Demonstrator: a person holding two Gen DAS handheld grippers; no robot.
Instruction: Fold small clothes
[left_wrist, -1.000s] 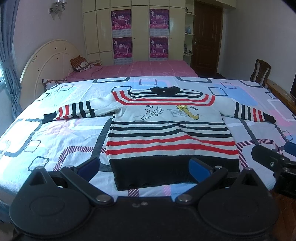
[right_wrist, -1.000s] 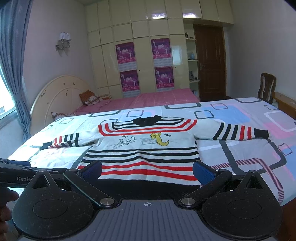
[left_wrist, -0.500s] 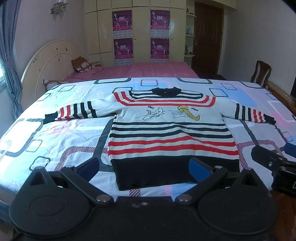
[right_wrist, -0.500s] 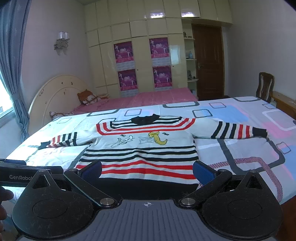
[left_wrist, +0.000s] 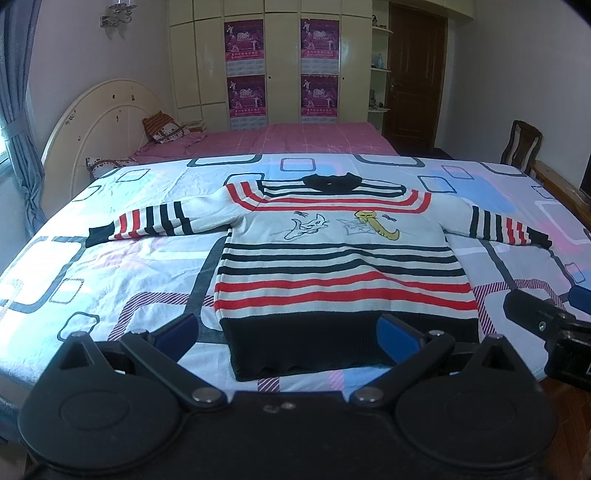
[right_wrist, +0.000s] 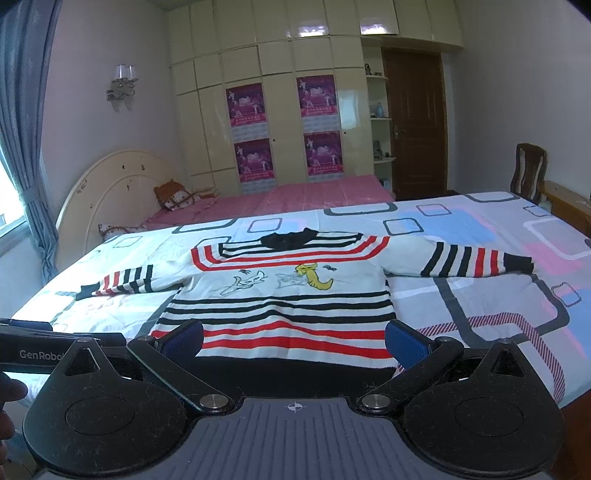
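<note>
Striped sweater (left_wrist: 343, 266) lies flat, sleeves spread, on the bed (left_wrist: 110, 273); left tool (left_wrist: 286, 330) and right tool (right_wrist: 293, 338), both released and empty, risk pinching the bedsheet with the hem, dragging the garment askew.

Both views are taken from the near edge of the bed (left_wrist: 110, 280), facing the far wardrobe (right_wrist: 280, 122). The sweater (left_wrist: 332, 266) is seen close and low from the left wrist, and from further right and slightly higher from the right wrist. Bed, sweater and wardrobe are shared.
</note>
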